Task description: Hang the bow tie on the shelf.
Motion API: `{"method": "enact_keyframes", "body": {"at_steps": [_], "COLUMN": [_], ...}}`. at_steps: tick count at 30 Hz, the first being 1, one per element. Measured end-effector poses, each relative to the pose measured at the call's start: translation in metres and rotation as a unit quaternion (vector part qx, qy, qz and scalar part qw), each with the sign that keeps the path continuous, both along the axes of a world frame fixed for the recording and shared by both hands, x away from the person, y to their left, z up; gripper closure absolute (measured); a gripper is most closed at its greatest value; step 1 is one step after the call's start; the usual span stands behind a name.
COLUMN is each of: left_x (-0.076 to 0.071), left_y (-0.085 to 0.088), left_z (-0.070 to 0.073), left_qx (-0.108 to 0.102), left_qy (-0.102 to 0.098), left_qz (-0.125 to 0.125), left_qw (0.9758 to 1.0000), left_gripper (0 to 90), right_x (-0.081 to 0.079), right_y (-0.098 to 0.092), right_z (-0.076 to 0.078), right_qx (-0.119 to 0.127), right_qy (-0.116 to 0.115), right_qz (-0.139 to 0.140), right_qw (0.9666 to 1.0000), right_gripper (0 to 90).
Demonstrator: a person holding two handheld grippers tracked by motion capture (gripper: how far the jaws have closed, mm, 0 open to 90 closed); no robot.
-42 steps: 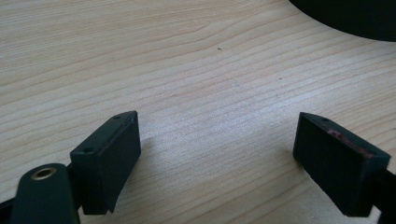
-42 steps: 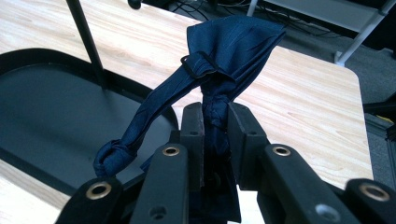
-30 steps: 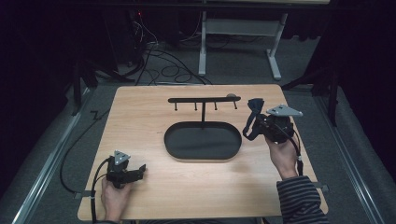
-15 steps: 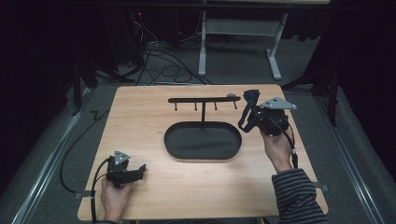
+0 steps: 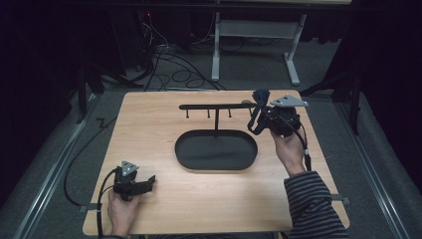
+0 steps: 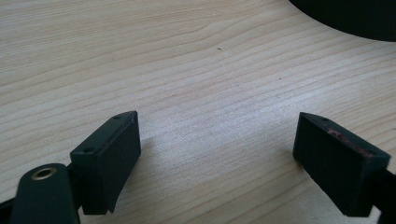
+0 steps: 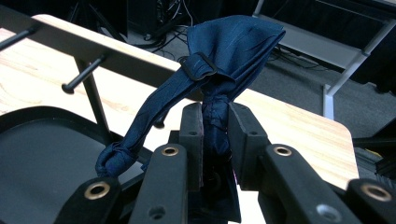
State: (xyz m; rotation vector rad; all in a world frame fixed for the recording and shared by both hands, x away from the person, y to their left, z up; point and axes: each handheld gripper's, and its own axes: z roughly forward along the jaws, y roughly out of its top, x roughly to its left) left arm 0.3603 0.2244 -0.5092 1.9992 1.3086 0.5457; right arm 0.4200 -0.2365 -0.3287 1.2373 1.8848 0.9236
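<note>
The right gripper (image 7: 215,126) has its jaws clamped on a dark blue bow tie (image 7: 219,56), pinched at the knot, up by the right end of the black hanger rack (image 5: 216,106). One bow tie — soft cloth, light, floppy; its band droops loose from the grip, ending in a small bunched loop (image 7: 112,161). It likely won't slip or break, but it will sag and swing, so that dangling band looks like the part to guide over a peg (image 7: 81,74). The knot seems the firmest place to hold. One rack, with three short pegs under the bar, standing on one oval black tray (image 5: 189,157). The left gripper (image 6: 217,154) rests low on the wooden table (image 6: 187,70), jaws wide apart — nothing between them.
</note>
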Motion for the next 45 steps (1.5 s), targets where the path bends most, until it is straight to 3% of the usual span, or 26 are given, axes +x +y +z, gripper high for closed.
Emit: {"method": "enact_keyframes", "body": {"at_steps": [25, 32, 45], "left_x": [0.000, 0.000, 0.000], "left_y": [0.000, 0.000, 0.000], "left_z": [0.000, 0.000, 0.000], "left_qx": [0.000, 0.000, 0.000], "left_qy": [0.001, 0.000, 0.001], "left_qz": [0.000, 0.000, 0.000], "left_qw": [1.0000, 1.0000, 1.0000], "left_gripper": [15.5, 15.5, 15.5], "right_x": [0.025, 0.024, 0.030], "right_y": [0.011, 0.017, 0.011], "right_z": [-0.010, -0.008, -0.013], "right_qx": [-0.011, -0.015, -0.019], "right_qy": [0.001, -0.007, 0.010], "right_qz": [-0.035, -0.030, -0.049], "right_qw": [0.9993, 0.9994, 0.9985], "right_gripper": [77.6, 77.4, 77.2]}}
